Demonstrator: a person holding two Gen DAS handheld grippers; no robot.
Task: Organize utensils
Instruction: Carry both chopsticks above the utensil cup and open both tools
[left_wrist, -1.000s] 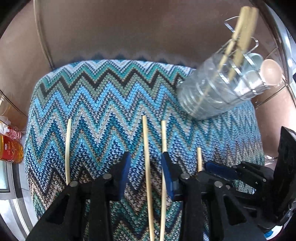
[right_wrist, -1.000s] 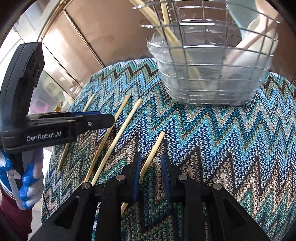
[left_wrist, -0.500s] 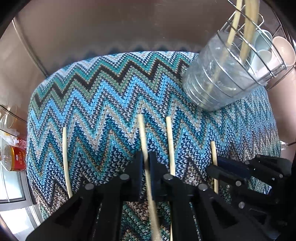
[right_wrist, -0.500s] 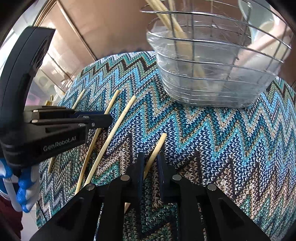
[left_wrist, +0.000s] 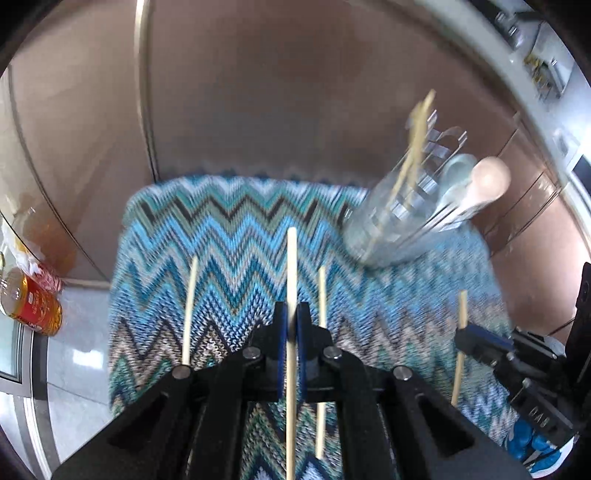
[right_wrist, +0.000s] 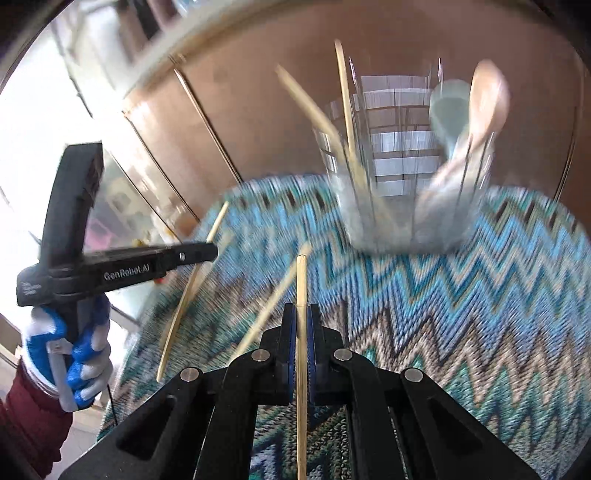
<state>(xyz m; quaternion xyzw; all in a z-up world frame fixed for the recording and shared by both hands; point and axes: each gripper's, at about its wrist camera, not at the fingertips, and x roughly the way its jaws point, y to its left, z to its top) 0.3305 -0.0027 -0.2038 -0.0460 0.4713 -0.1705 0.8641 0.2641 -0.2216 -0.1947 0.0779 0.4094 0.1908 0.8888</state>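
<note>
Two grippers — left (left_wrist: 291, 325) | right (right_wrist: 302, 325) — fingers each clenched on one chopstick (left_wrist: 291, 266) | wire holder (right_wrist: 402, 147) motion-blurred, contents indistinct

"GenRobot.AI" stands in white on the black side of the left tongs (right_wrist: 207, 252), at the frame's left. The red label on the bottle (left_wrist: 31, 304), at the left edge, is too blurred to read.
</note>
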